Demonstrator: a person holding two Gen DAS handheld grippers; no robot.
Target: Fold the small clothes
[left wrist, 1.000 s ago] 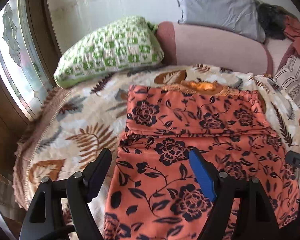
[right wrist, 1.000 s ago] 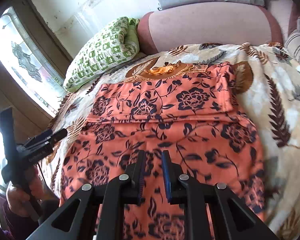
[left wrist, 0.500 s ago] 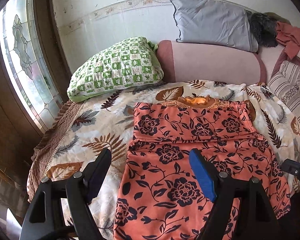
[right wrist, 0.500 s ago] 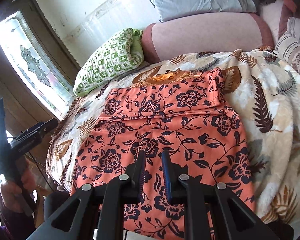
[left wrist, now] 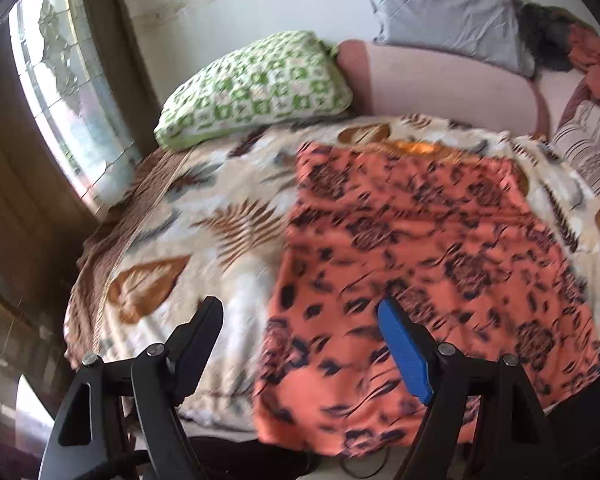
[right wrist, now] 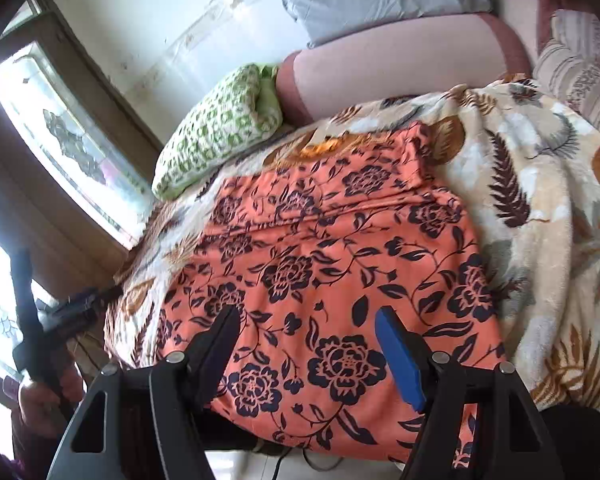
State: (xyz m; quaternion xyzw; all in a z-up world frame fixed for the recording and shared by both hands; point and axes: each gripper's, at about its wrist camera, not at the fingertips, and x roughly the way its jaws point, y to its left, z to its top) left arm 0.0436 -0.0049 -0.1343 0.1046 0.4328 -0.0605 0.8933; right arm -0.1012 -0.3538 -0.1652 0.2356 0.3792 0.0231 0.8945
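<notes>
The right gripper hangs above the near part of the orange floral garment with its jaws spread wide and nothing between them, probably lined up to take the hem that droops over the bed's edge. The left gripper is equally wide open and empty, straddling the garment's left border, so each tool seems set for one near corner. From the right wrist view the left tool also shows at the far left, held in a hand.

There is one garment, lying flat in the middle of the leaf-print blanket; its far end is already turned back on itself, which makes a double layer with a crosswise edge. I judge that a second fold, bringing the hem up, is the step in hand.

Beyond it lie one green checked pillow, one pink bolster, one grey pillow against the wall, and a striped cushion on the right. A patterned-glass window lights the left side.
</notes>
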